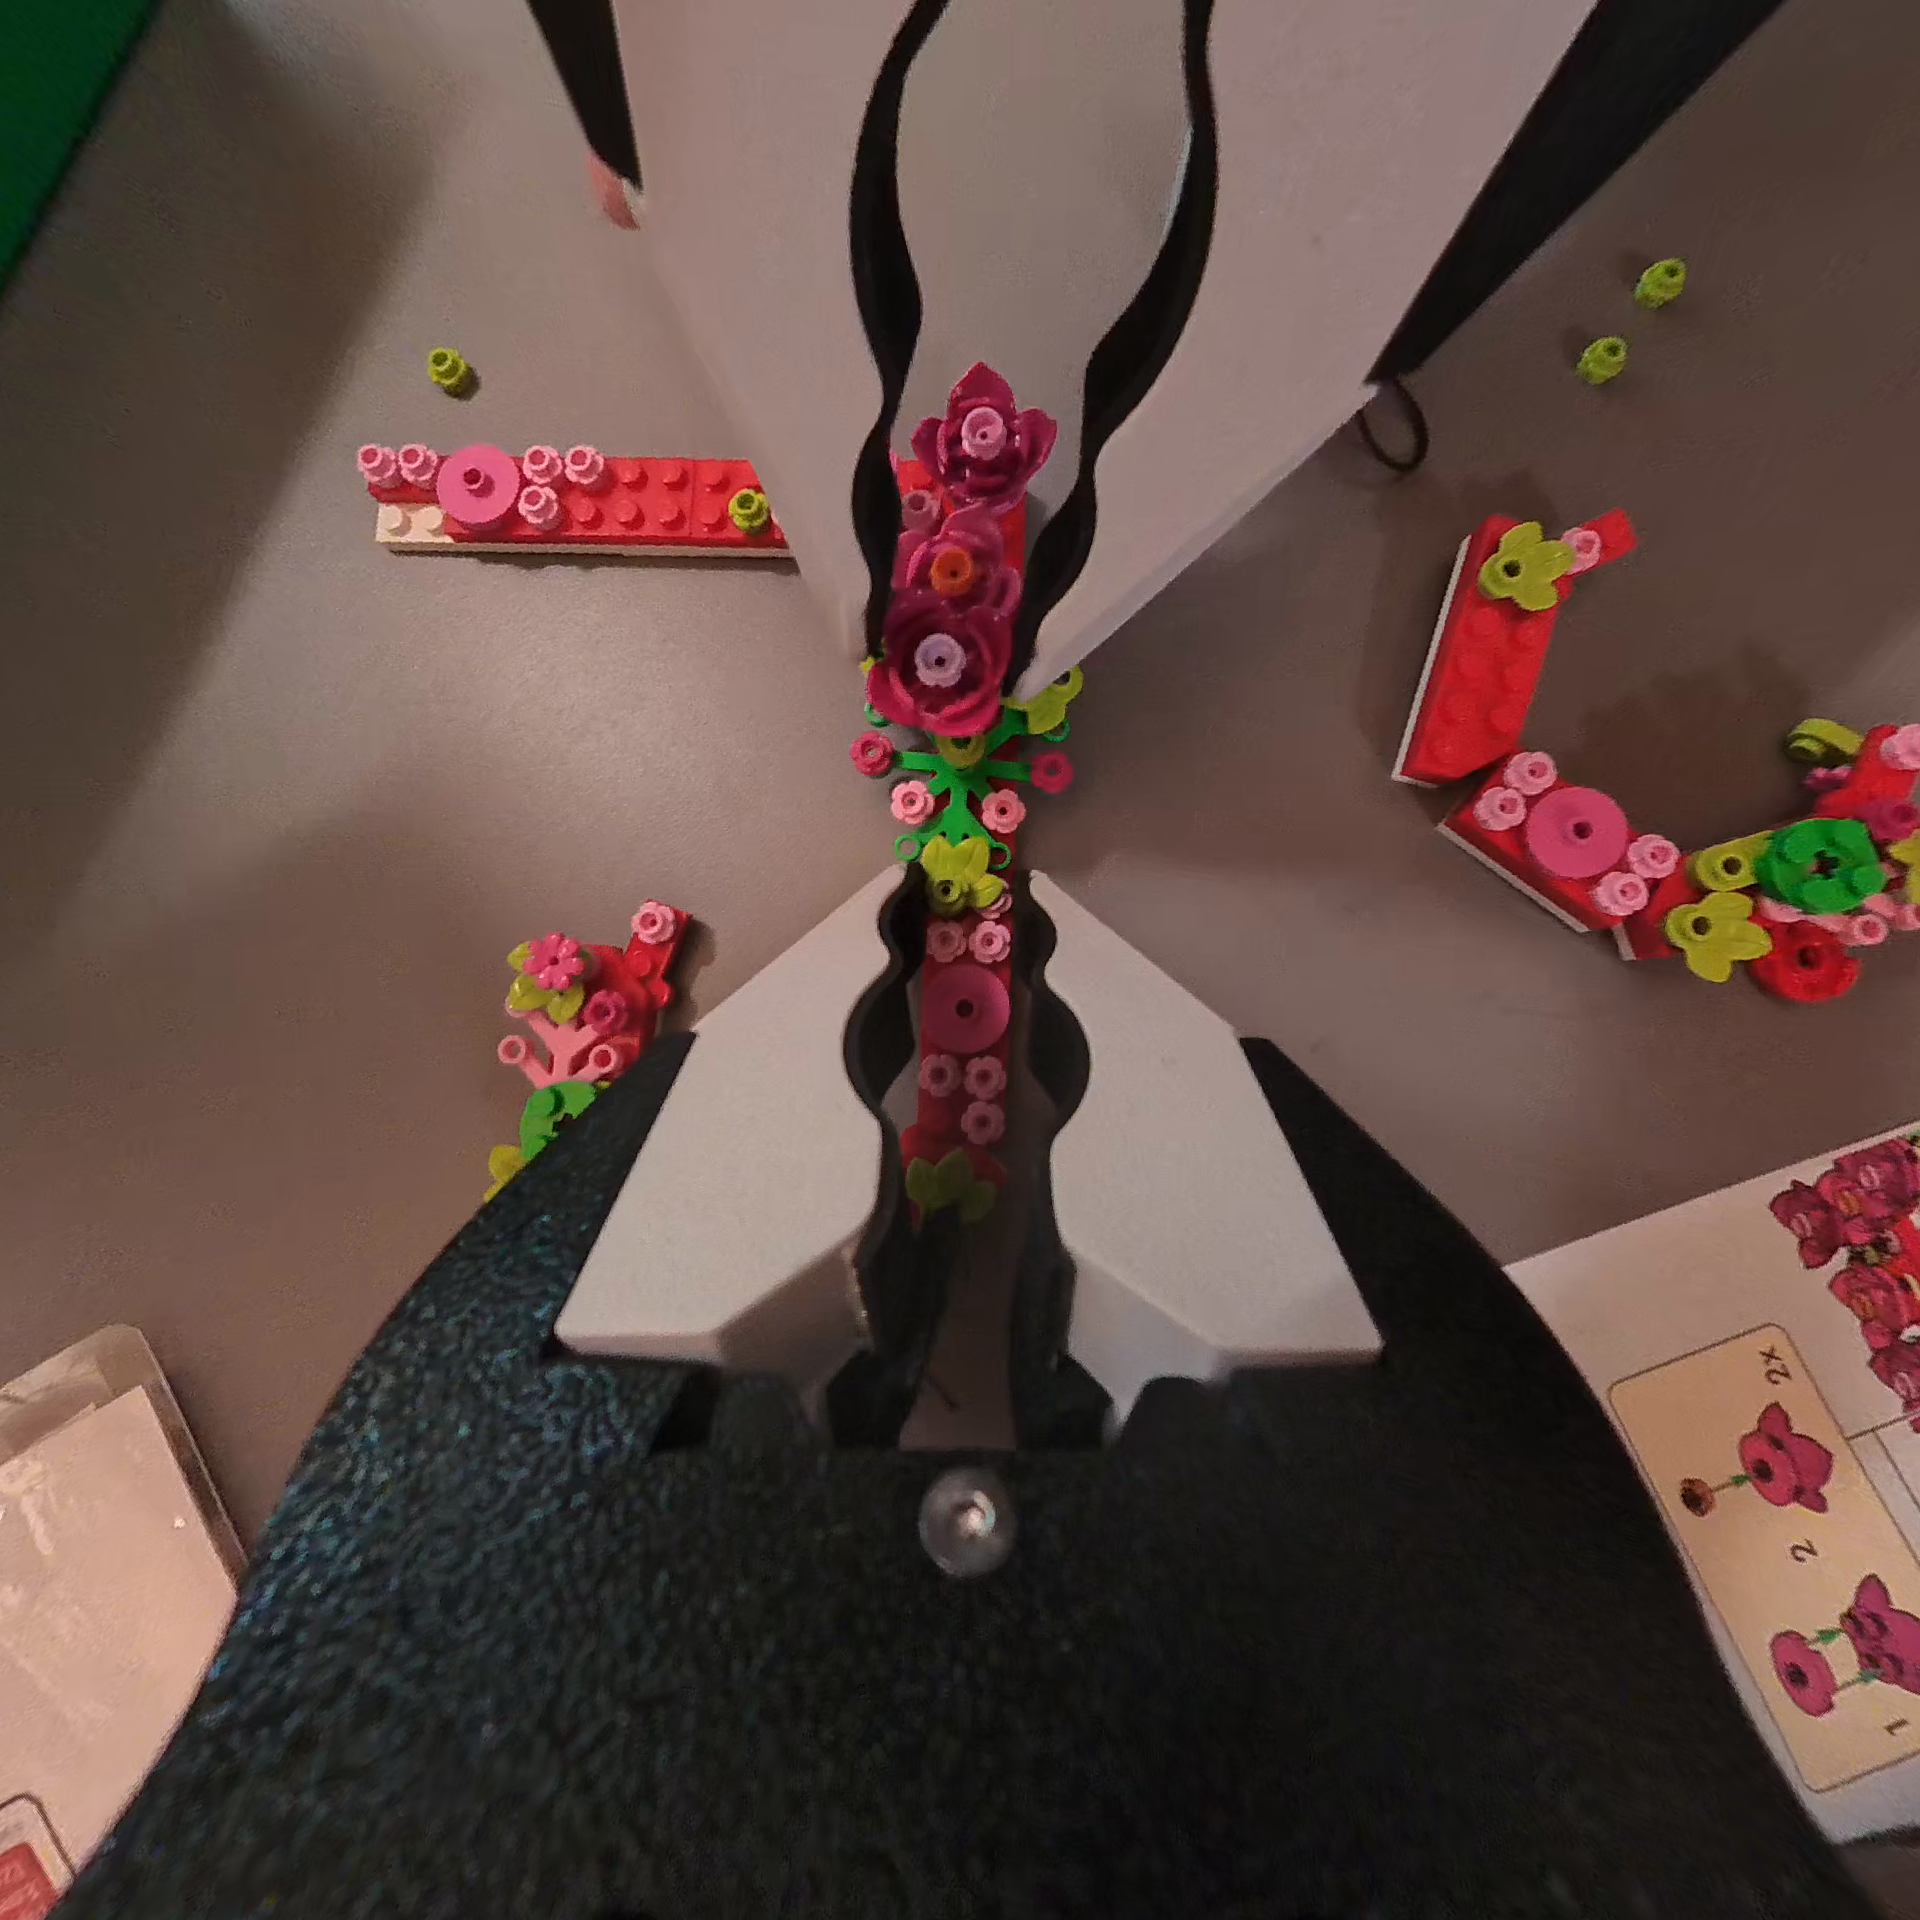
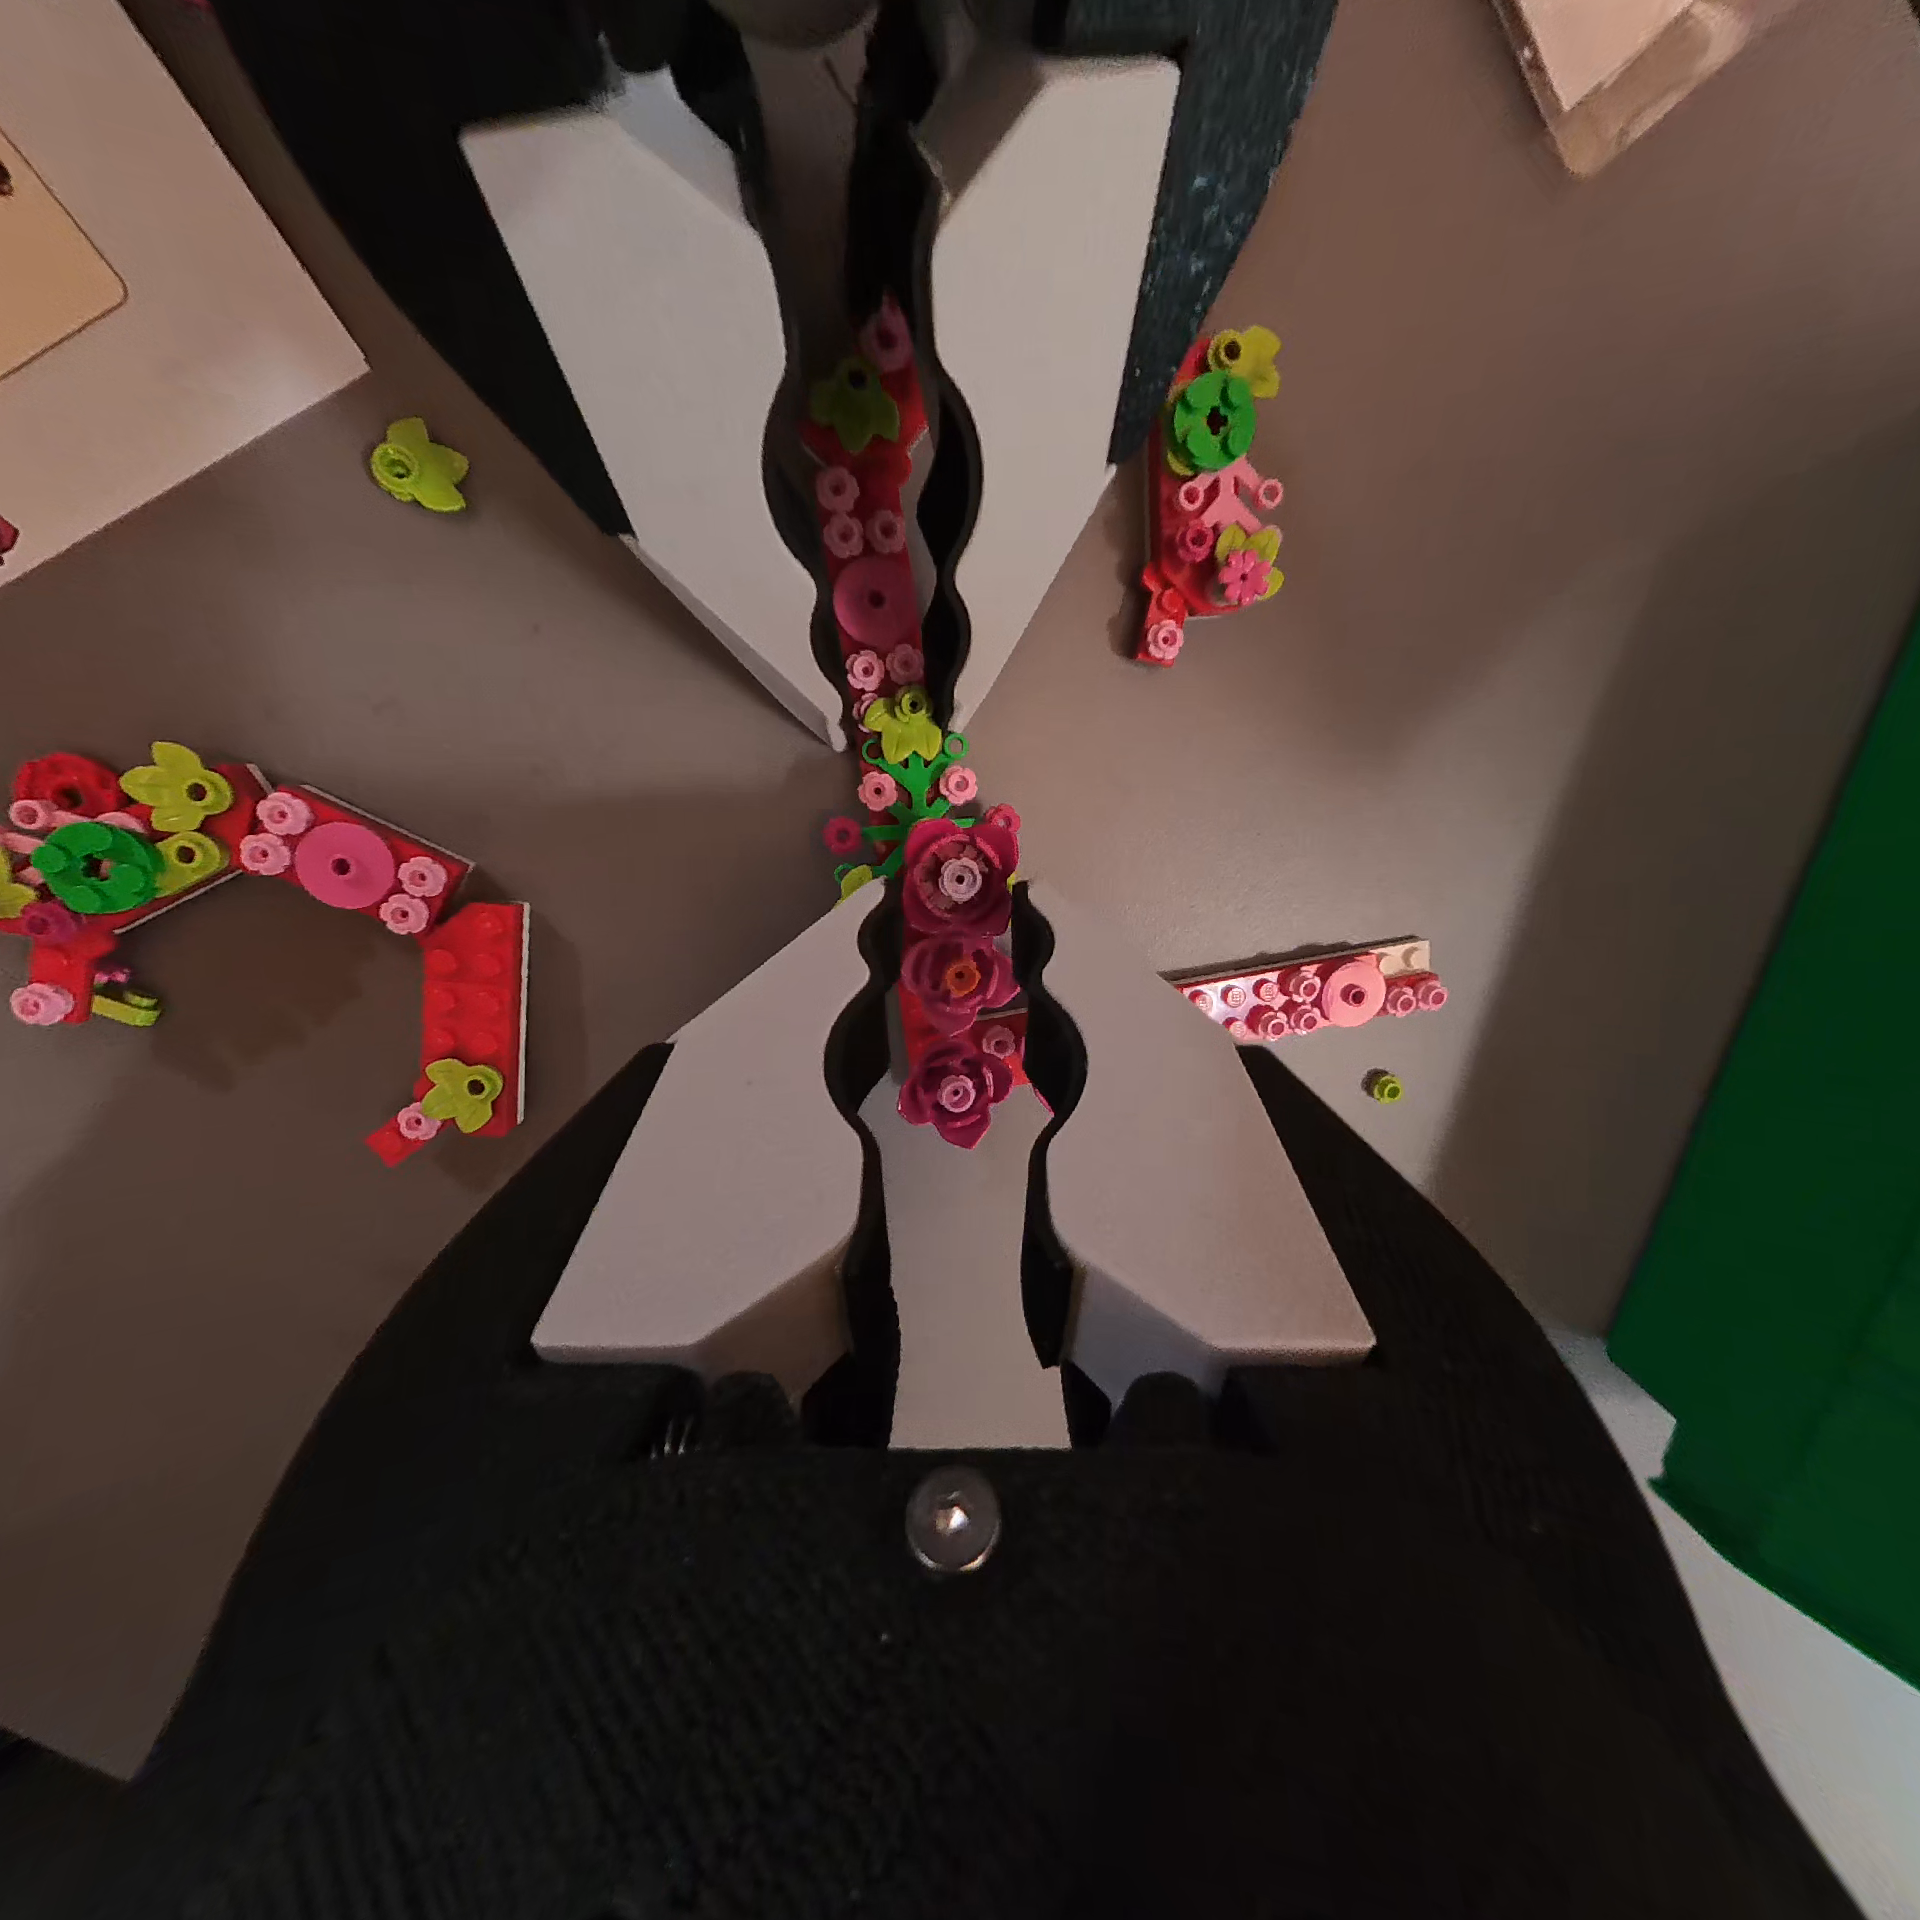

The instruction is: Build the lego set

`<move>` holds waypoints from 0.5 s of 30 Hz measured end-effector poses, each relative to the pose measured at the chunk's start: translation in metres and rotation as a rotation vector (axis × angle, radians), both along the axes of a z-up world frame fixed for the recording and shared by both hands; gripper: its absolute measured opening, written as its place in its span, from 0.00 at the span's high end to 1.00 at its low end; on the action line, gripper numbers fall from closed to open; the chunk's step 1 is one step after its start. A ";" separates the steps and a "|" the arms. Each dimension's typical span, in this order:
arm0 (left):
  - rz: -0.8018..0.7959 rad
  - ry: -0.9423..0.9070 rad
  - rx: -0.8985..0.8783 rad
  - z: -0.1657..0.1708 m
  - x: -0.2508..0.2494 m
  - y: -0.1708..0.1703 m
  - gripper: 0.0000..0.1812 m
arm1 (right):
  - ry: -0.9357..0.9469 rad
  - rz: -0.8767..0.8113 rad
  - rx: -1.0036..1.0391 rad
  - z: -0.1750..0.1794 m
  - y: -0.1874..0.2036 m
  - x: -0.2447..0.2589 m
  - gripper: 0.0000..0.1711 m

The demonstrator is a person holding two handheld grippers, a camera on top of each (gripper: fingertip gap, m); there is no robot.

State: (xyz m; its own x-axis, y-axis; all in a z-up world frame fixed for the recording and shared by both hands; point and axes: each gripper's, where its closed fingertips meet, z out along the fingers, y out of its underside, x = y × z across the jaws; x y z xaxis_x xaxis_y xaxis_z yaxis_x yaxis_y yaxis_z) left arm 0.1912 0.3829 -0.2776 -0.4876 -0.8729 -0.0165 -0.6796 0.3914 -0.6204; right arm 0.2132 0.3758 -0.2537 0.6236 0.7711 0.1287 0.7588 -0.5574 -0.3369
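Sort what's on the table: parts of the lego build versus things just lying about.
Build:
- flowered red strip, clamped by left gripper and right gripper
- curved section
- straight strip
- small floral piece
- instruction booklet

Lying about:
- plastic bag
- green sheet

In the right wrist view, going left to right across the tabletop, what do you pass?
Curved red flower chain → loose lime leaf → flower strip held between both pairs of fingers → short red flower piece → straight red strip → green board.
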 end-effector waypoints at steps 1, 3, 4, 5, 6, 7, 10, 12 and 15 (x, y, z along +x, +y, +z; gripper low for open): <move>0.000 -0.001 -0.003 0.000 0.000 0.000 0.92 | 0.001 -0.007 -0.001 -0.001 0.000 0.001 0.89; -0.001 -0.003 -0.007 0.000 0.000 0.000 0.92 | 0.006 -0.014 -0.004 -0.002 0.000 0.001 0.89; -0.001 -0.004 -0.009 0.000 0.000 0.000 0.92 | 0.009 -0.016 -0.005 -0.002 0.000 0.001 0.89; -0.001 -0.005 -0.011 0.000 0.000 0.000 0.92 | 0.010 -0.015 -0.009 -0.003 -0.001 0.000 0.89; -0.001 -0.005 -0.012 0.000 0.000 0.000 0.92 | 0.010 -0.013 -0.013 -0.003 -0.001 0.000 0.89; -0.001 -0.007 -0.013 0.000 0.000 0.000 0.92 | 0.009 -0.013 -0.015 -0.003 -0.001 0.000 0.89; -0.001 -0.008 -0.018 0.000 0.000 0.000 0.92 | 0.001 -0.016 -0.014 -0.003 0.000 0.001 0.89; 0.000 -0.009 -0.020 0.000 0.000 0.000 0.92 | 0.001 -0.019 -0.016 -0.003 0.000 0.001 0.89; 0.001 -0.008 -0.022 0.000 0.000 0.000 0.92 | 0.004 -0.024 -0.016 -0.003 0.000 0.001 0.89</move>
State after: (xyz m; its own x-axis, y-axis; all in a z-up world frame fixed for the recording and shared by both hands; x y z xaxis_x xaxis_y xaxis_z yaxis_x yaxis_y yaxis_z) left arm 0.1913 0.3829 -0.2776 -0.4870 -0.8734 -0.0013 -0.6746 0.3771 -0.6346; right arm 0.2142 0.3757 -0.2566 0.6423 0.7578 0.1145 0.7439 -0.5806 -0.3309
